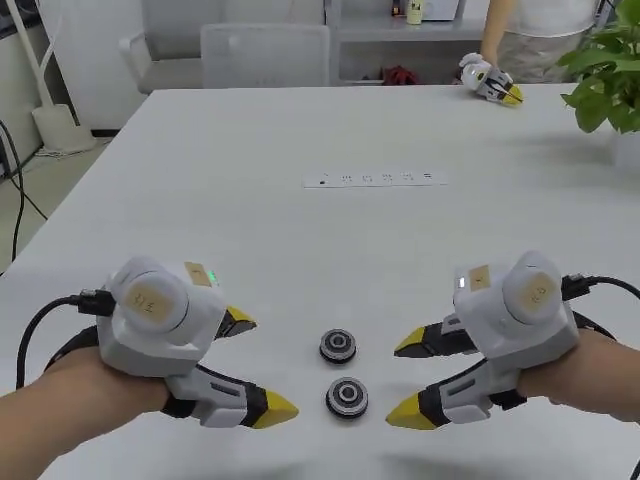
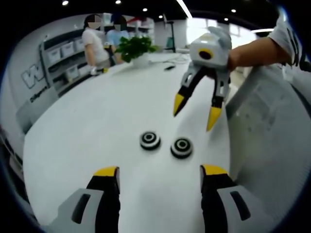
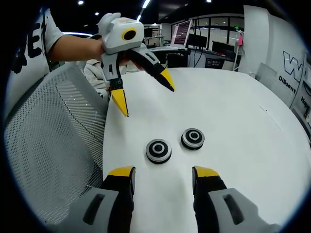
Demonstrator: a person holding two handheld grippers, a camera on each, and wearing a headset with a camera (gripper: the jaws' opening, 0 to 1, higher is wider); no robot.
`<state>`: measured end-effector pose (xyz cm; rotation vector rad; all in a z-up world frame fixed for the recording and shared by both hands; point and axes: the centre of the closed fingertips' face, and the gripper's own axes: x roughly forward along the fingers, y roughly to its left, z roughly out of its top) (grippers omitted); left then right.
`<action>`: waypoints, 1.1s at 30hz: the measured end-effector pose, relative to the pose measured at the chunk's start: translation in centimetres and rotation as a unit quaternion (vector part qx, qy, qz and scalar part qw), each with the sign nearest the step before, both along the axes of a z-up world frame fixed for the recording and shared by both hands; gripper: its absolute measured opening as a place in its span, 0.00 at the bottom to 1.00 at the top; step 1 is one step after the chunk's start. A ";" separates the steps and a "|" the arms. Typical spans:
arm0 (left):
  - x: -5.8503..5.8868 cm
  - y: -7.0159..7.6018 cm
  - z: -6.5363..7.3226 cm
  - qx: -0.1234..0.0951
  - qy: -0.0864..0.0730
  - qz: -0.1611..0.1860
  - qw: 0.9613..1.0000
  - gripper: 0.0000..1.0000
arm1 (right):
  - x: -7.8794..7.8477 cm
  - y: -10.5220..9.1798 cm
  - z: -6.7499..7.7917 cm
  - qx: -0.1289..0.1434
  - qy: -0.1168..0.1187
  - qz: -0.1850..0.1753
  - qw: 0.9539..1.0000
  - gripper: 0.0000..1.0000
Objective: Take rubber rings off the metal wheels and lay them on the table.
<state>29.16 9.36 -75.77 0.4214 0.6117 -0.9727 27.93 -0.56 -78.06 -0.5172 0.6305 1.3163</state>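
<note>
Two small metal wheels lie flat on the white table [image 1: 250,200], each with a black rubber ring around its rim. The far wheel [image 1: 338,346] [image 2: 150,140] [image 3: 193,139] and the near wheel [image 1: 346,397] [image 2: 181,147] [image 3: 158,150] sit close together, apart from each other. My left gripper [image 1: 258,365] [image 2: 160,171] [image 3: 144,92] hovers left of them, open and holding nothing. To their right, my right gripper [image 1: 407,378] [image 3: 164,171] [image 2: 195,111] is open too. Both point inward at the wheels without touching them.
A socket strip [image 1: 375,179] is set into the table's middle. At the far edge another person's hand holds a gripper [image 1: 490,80]. A potted plant [image 1: 605,75] stands at the far right. A mesh chair [image 3: 53,145] is by the near edge.
</note>
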 end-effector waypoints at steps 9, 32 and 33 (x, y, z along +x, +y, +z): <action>0.1 -0.9 -0.1 -0.002 0.002 -0.013 1.000 0.65 | 0.1 0.5 -0.2 0.003 0.003 0.004 1.000 0.42; -0.4 -3.6 -1.0 -0.006 0.016 -0.053 0.998 0.52 | 0.3 1.6 -0.9 0.016 0.020 0.003 1.000 0.35; -0.4 -3.7 -1.0 -0.007 0.017 -0.053 0.998 0.51 | 0.4 1.7 -0.9 0.017 0.021 0.002 1.000 0.35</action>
